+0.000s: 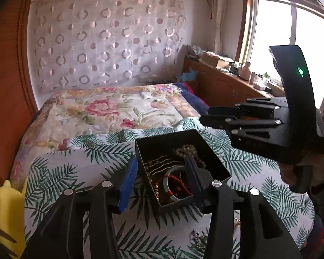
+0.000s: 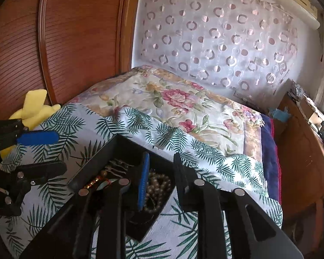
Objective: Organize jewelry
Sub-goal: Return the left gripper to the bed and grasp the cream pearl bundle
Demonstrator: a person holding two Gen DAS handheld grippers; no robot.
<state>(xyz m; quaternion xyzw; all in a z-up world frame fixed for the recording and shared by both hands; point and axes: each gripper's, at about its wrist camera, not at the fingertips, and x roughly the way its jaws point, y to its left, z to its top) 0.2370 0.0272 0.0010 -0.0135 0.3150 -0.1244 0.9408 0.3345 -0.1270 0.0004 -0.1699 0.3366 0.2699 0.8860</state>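
Black box (image 1: 179, 142) of jewelry sits between the spread left gripper (image 1: 162, 172); right gripper (image 2: 162, 179) gapes above it.

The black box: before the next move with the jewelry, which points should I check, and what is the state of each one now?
1. Black box is open, with no lid on it: ok.
2. Jewelry is already inside, the beaded strand and the pale bangle with red beads: ok.
3. Left gripper is open and holds nothing: ok.
4. Right gripper is open and holds nothing: ok.
5. All pieces are in the box: not ok, small pieces lie on the leaf-print cloth beside it.
6. Strands inside are free of tangles: cannot tell.
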